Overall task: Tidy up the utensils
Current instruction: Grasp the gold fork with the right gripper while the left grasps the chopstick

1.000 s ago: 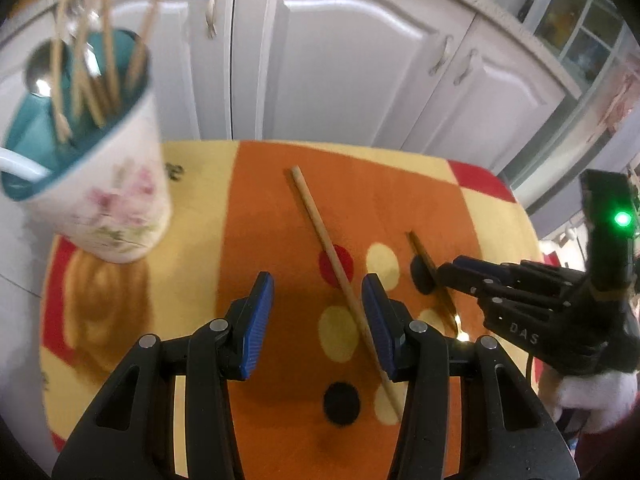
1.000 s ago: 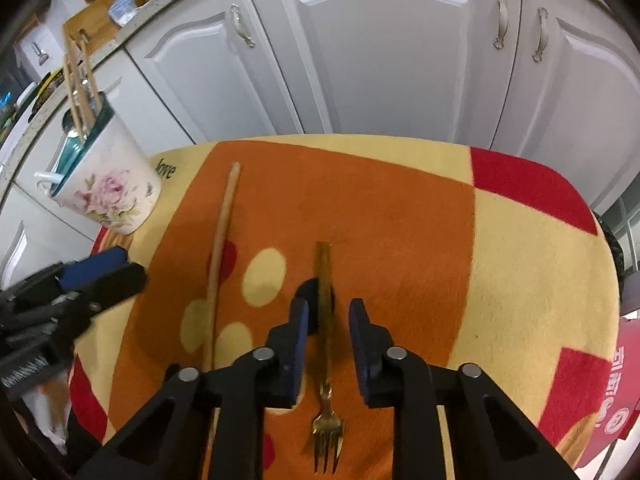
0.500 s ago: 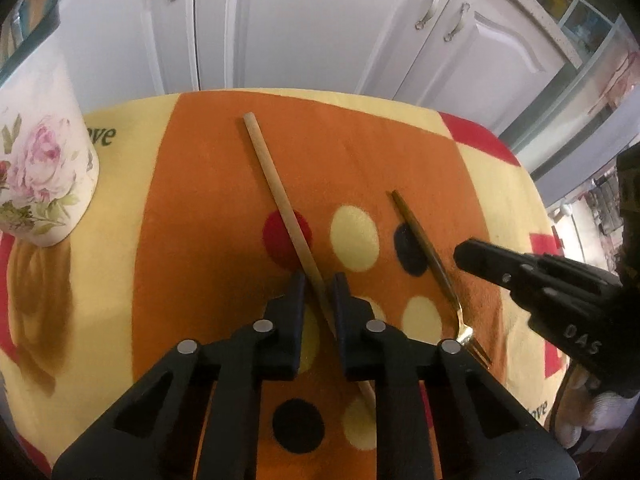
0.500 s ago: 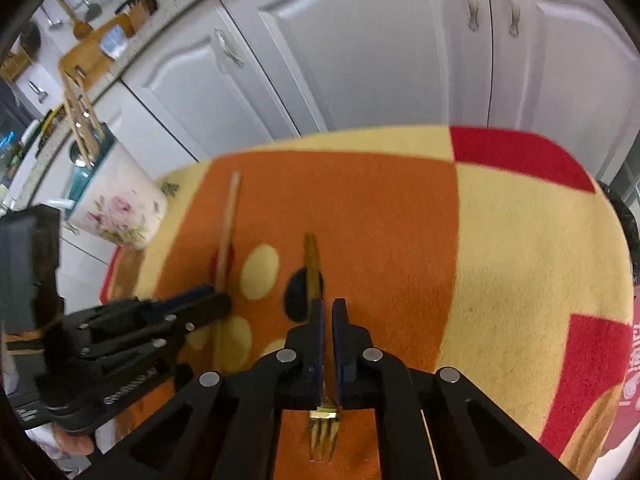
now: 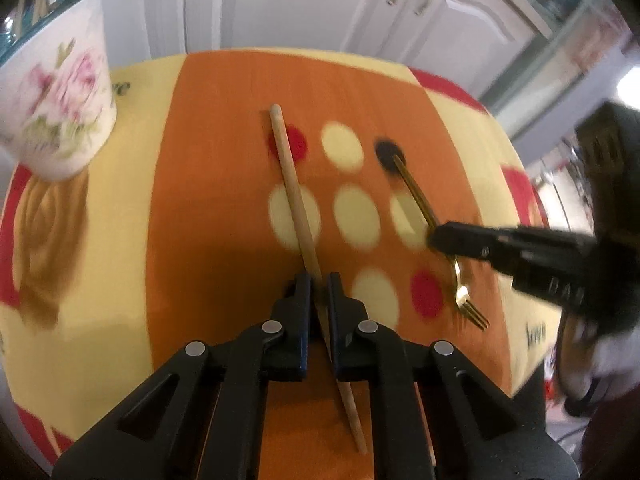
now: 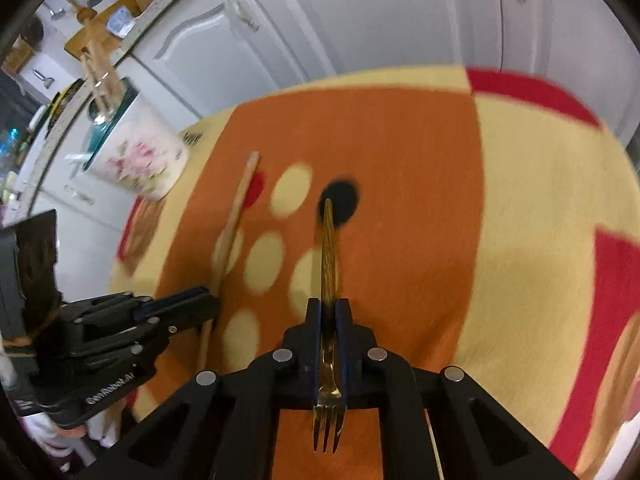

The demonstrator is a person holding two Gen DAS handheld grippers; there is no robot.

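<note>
Both grippers (left gripper [image 5: 319,280], right gripper [image 6: 329,303]) angle steeply down.

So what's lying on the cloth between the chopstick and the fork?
Nothing: between the chopstick and the fork the left wrist view shows only bare cloth with its printed cream dots.

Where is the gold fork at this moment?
In the right wrist view the gold fork lies on the orange cloth, pinched by the right gripper, to the right of the wooden chopstick.
</note>
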